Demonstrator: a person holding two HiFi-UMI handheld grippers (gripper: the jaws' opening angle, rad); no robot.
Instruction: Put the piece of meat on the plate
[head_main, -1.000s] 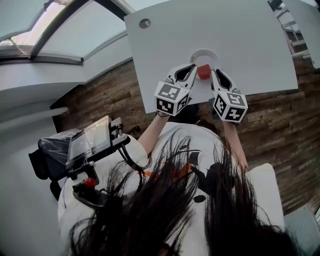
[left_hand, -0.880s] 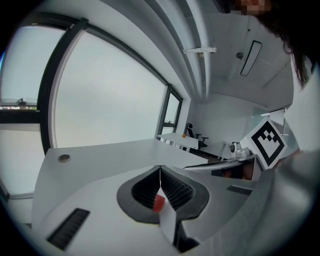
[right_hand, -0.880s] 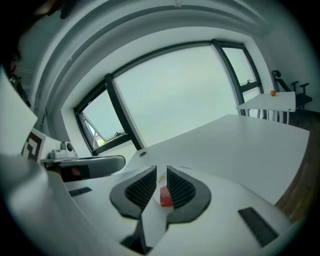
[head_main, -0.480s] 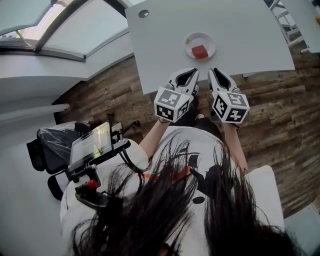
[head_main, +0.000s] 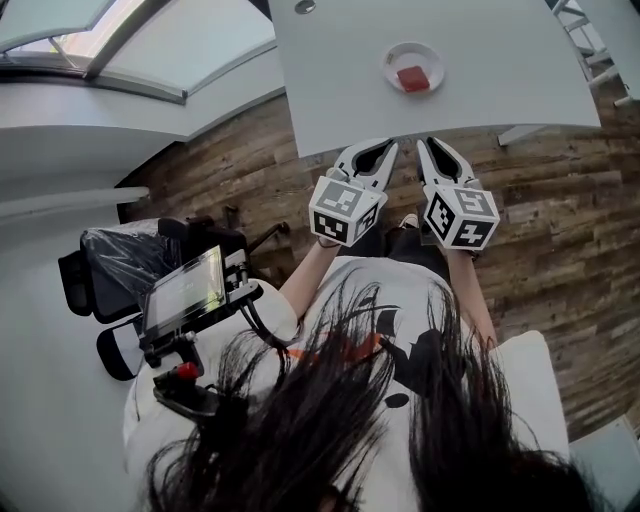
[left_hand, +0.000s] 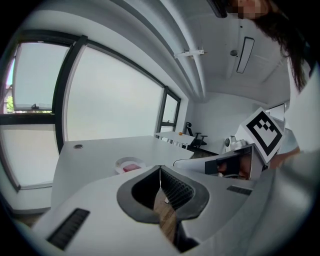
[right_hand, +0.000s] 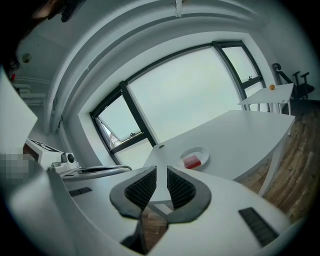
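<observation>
Meat: 1 red piece (head_main: 412, 78), lying flat on the plate about at its middle; neither gripper touched it.
Plate: 1 small round white plate (head_main: 393, 58), standing on the table and well ahead of both grippers.
Table: 1 white table (head_main: 500, 50) with a plain top; 1 small round grey cap (head_main: 306, 6) was set into it near a far corner.
Left gripper: 1 left gripper (head_main: 377, 146), held above the floor. It pointed toward the table, with its tips close to the table's near edge. The jaws were clenched tip to tip with nothing between them, and floor planks showed below the tips in the left gripper view.
Right gripper: 1 right gripper (head_main: 431, 146), just beside the left one and pointing the same way. The jaws stood a narrow gap apart and gripped nothing, and the white table showed through the gap in the right gripper view.
Floor: brown wooden planks (head_main: 230, 180), running under the table and the person.
Person: 1, seen from above, with long dark hair (head_main: 330, 430), a white top, and both arms stretched forward.
Screen: 1 small screen on a stand (head_main: 185, 285), at the person's left and well apart from the table.
Windows: large dark-framed panes (right_hand: 190, 90), behind the table in both gripper views.
</observation>
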